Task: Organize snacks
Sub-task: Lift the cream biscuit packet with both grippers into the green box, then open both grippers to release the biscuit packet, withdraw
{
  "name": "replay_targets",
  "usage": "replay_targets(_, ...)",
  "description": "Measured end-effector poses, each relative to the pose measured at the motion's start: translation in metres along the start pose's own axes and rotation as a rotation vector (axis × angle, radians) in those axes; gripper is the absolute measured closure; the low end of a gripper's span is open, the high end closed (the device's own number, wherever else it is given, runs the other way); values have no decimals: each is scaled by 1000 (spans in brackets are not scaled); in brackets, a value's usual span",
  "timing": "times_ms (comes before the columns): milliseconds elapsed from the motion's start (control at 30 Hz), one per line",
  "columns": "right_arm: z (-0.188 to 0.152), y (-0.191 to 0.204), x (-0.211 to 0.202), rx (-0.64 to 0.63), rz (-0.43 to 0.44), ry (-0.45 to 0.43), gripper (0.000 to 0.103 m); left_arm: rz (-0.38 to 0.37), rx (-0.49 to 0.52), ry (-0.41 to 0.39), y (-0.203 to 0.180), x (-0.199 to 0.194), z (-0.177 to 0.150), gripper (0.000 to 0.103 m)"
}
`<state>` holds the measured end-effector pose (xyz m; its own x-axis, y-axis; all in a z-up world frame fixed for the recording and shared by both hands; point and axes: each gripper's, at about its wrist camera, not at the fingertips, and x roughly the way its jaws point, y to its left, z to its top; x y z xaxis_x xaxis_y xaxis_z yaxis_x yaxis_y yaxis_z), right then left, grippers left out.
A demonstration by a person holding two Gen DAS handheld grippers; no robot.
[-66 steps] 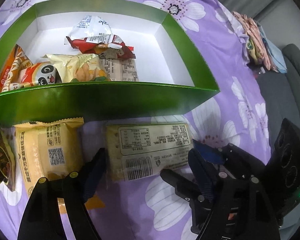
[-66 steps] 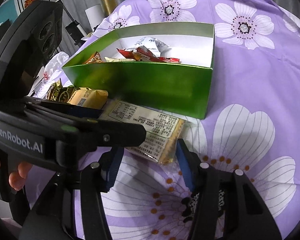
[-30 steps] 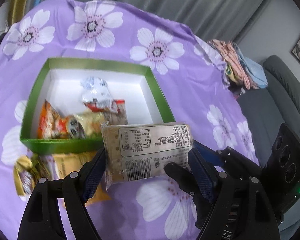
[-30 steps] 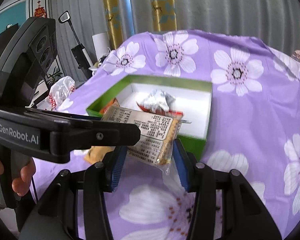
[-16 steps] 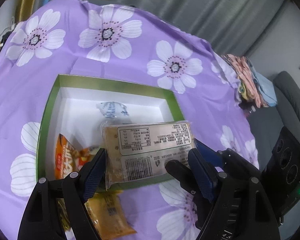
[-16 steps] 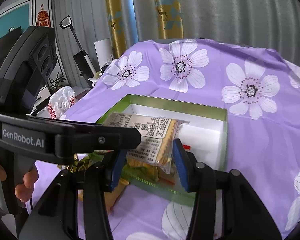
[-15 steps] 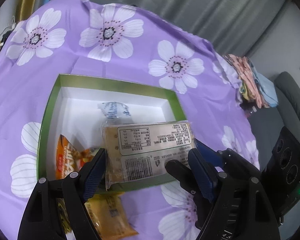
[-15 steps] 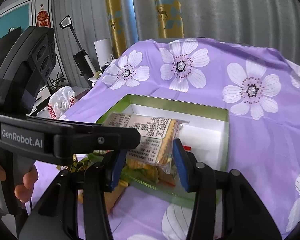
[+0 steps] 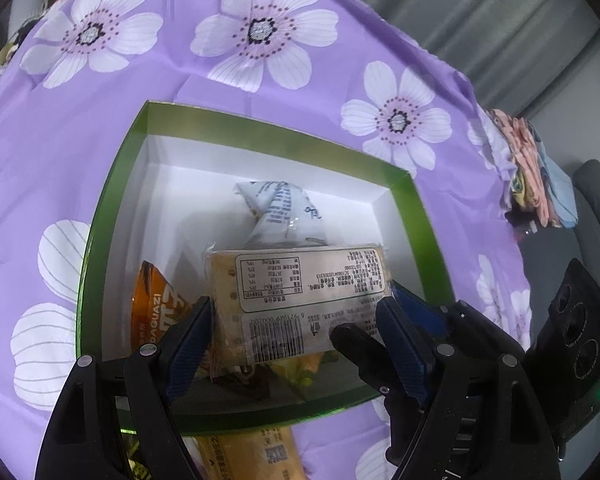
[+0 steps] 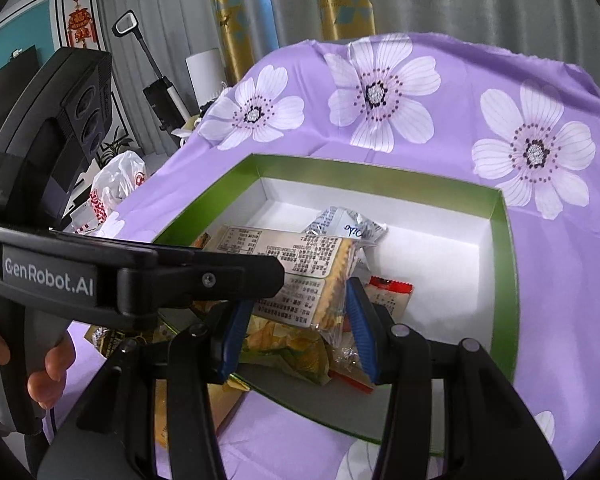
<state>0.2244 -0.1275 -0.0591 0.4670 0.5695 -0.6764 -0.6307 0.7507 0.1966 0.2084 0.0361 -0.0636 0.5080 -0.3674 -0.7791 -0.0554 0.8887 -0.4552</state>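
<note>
Clear-wrapped cracker packet (image 9: 300,300) being held above the green box (image 9: 112,184), label side up, over the snacks inside. Left tongs (image 9: 296,344) and right tongs (image 10: 292,332) both pinching the packet, blue pads (image 10: 360,332) pressing its opposite edges. Lying in the white box interior: orange bag (image 9: 156,304), silver-white pouch (image 10: 344,224), red-edged wrapper (image 10: 392,292). Yellow packet (image 9: 252,456) resting outside the near wall on the purple floral cloth (image 9: 60,152) covering the desk.

You see a shiny green card box (image 9: 112,184), crinkly clear plastic on the crackers (image 9: 300,292), soft purple cloth (image 9: 60,140).
</note>
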Motion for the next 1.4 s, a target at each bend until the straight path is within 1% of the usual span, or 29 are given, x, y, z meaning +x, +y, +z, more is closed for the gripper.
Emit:
replay_targets(167, -2, 1, 11, 6, -4, 35, 52, 14, -32, 2, 6, 5, 3, 21)
replay_targets(267, -3, 2, 9, 8, -23, 32, 50, 7, -47, 0, 9, 2, 3, 21)
replay_targets(400, -4, -2, -5, 18, -37, 12, 47, 9, -51, -18, 9, -9, 2, 21)
replay_targets(467, -5, -4, -12, 24, -41, 1, 44, 14, -52, -38, 10, -18, 2, 17)
replay_targets(500, -6, -5, -18, 29, -44, -7, 44, 12, -53, -48, 10, -22, 1, 16)
replay_targets(567, -8, -6, -27, 34, -47, -19, 42, 11, -53, -59, 11, -28, 0, 16)
replay_targets(800, -25, -8, -53, 45, -64, -25, 39, 21, -46, -92, 11, -55, -11, 16)
replay_targets(1033, -48, 1, -76, 54, -55, -17, 36, 46, -45, -106, 13, -82, -39, 16)
replay_targets(1200, -64, 12, -86, 61, -27, -4, 36, 71, -41, -108, 15, -93, -65, 16)
replay_targets(1300, -73, 22, -90, 46, -19, 10, 36, 90, -30, -109, 15, -97, -82, 16)
replay_targets(1400, -82, 32, -93, 24, -8, 21, 36, 94, -6, -111, 13, -100, -98, 16)
